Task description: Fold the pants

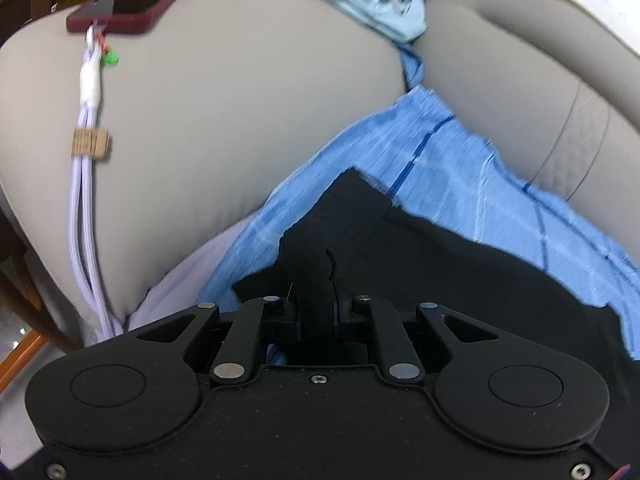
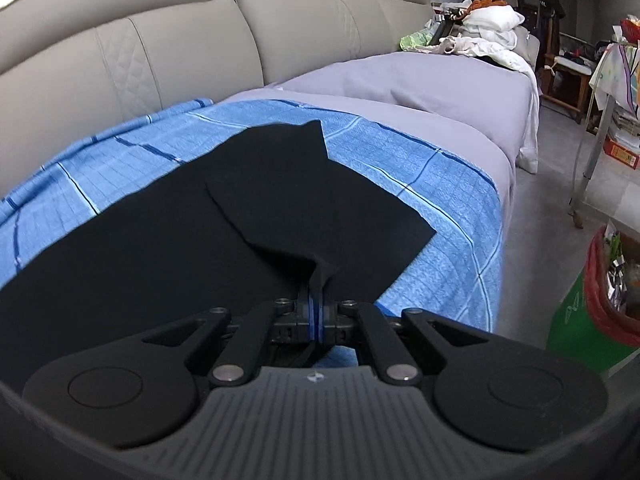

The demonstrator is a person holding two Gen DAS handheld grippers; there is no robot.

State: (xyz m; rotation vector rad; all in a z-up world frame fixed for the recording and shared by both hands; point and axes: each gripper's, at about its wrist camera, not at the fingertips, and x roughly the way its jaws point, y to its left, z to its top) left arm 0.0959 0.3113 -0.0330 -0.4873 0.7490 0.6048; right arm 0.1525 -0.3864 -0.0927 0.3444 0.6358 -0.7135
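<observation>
The black pants lie spread on a blue checked cloth over the sofa seat. My right gripper is shut on a bunched edge of the pants near the seat's front, and a fold of fabric rises from it. In the left wrist view my left gripper is shut on another bunched part of the black pants, with the blue cloth beyond it.
A beige sofa armrest carries a red-cased phone with a white cable. The beige sofa back stands behind. A grey sheet and piled clothes lie farther along. A green bin stands on the floor at right.
</observation>
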